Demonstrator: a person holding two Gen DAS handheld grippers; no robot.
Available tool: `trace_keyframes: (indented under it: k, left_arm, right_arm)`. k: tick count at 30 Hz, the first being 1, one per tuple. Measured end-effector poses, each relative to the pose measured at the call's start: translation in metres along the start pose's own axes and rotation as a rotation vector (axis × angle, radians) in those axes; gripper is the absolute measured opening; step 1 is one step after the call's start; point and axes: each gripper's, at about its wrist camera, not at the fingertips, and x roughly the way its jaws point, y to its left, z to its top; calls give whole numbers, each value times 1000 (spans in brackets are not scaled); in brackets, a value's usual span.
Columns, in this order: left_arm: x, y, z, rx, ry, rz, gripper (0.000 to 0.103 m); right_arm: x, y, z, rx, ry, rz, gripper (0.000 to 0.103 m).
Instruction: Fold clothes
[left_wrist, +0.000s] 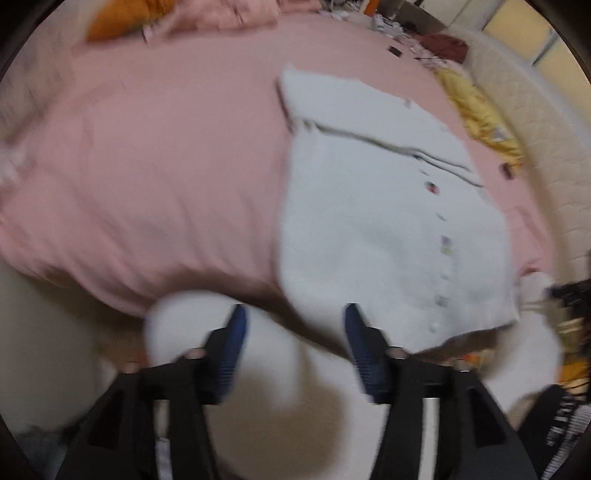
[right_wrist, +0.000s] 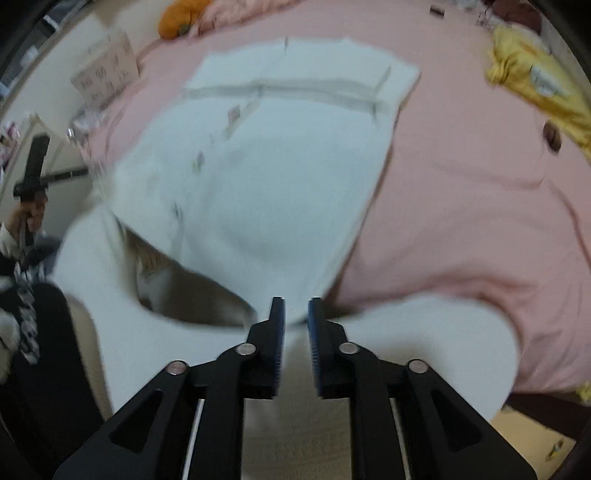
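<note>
A white, fuzzy, buttoned knit cardigan (right_wrist: 258, 177) is lying spread on the pink bedsheet (left_wrist: 147, 166), its sleeves drooping over the near edge. The left gripper (left_wrist: 295, 317) is standing wide apart and empty; the right gripper (right_wrist: 296, 306) is gaping narrowly, pinching nothing. The cardigan looks soft, light and floppy, so the hem corners or sleeve cuffs seem the best places to grip.
</note>
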Motion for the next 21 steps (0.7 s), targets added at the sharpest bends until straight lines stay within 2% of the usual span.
trace_keyframes:
  k: [1,2,4,5,7,9,11,13,15,16,18,21]
  left_arm:
    - [-8,-8,9,32,-41,67,69]
    - [-13,-17,16,60,-82,85,71]
    - [-13,-47,36,103,-147,34,86]
    - [-4,-65,46,110,-156,-2,96]
    - [29,-104,63,115,-129,-60,97]
    - [71,-140,73,106,-81,-104,97]
    - [115,-168,79,81,-44,-94,96]
    - [148,-181,75,49,-11,-9,94]
    - [170,-182,63,22,35,71,94]
    - [169,-183,56,42,30,87,94]
    - [156,-185,48,86,29,118,94]
    - [145,-175,34,71,15,139,95]
  right_arm:
    - [-5,2,17,21,-63,9,29]
    - [-6,3,30,33,-107,26,32]
    - [2,6,61,69,-218,42,41]
    - [14,11,79,101,-286,19,52]
    - [46,25,108,176,-362,-36,63]
    - [89,32,132,243,-357,-60,63]
    - [131,43,146,310,-341,-184,63]
    - [168,54,147,311,-293,-350,63]
    - [189,54,139,309,-200,-423,63]
    - [195,55,132,325,-163,-417,63]
    - [182,54,117,376,-186,-384,64]
    - [171,55,103,411,-201,-338,64]
